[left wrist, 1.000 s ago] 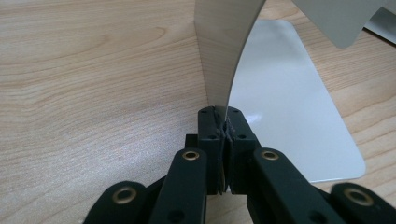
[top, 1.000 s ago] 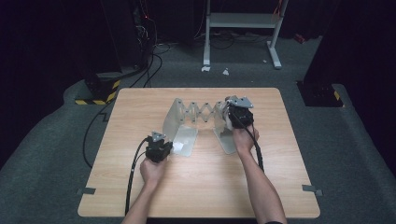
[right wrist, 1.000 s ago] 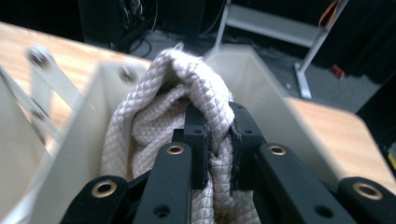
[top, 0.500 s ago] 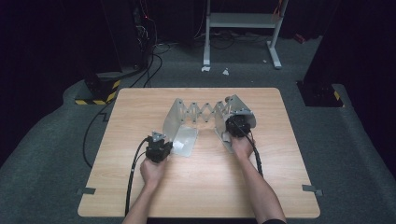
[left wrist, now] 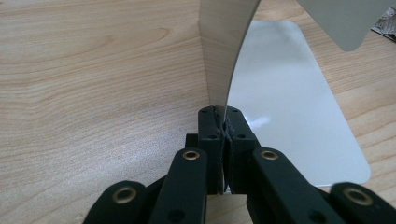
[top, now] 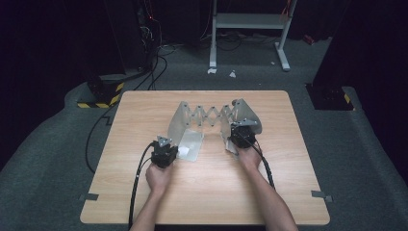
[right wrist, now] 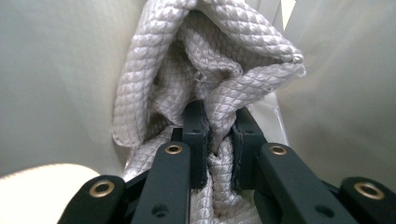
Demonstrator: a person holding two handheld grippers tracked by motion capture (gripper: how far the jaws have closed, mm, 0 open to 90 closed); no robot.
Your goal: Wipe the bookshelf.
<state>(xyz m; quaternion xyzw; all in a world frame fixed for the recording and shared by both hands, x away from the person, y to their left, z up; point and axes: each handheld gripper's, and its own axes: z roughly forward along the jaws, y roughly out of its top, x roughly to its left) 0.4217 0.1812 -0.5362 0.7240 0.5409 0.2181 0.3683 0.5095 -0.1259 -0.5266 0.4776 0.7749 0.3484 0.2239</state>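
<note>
Two grippers (top: 169, 147) (top: 239, 136), one folding rack (top: 211, 115), one quilted cloth (right wrist: 210, 70), one table (top: 144, 120)

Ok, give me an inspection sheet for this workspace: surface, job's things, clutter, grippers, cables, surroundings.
Surface: wooden table, taped at its near corners.
Job's things: translucent folding rack with scissor links and end panels; quilted white cloth tucked between its panels at the right end.
Clutter: nothing seen.
Grippers: left gripper shut on a thin rack panel; right gripper shut on the cloth.
Cables: black cable trailing off the near edge; more on the floor beyond.
Surroundings: grey carpet, metal stand, dark room.
</note>
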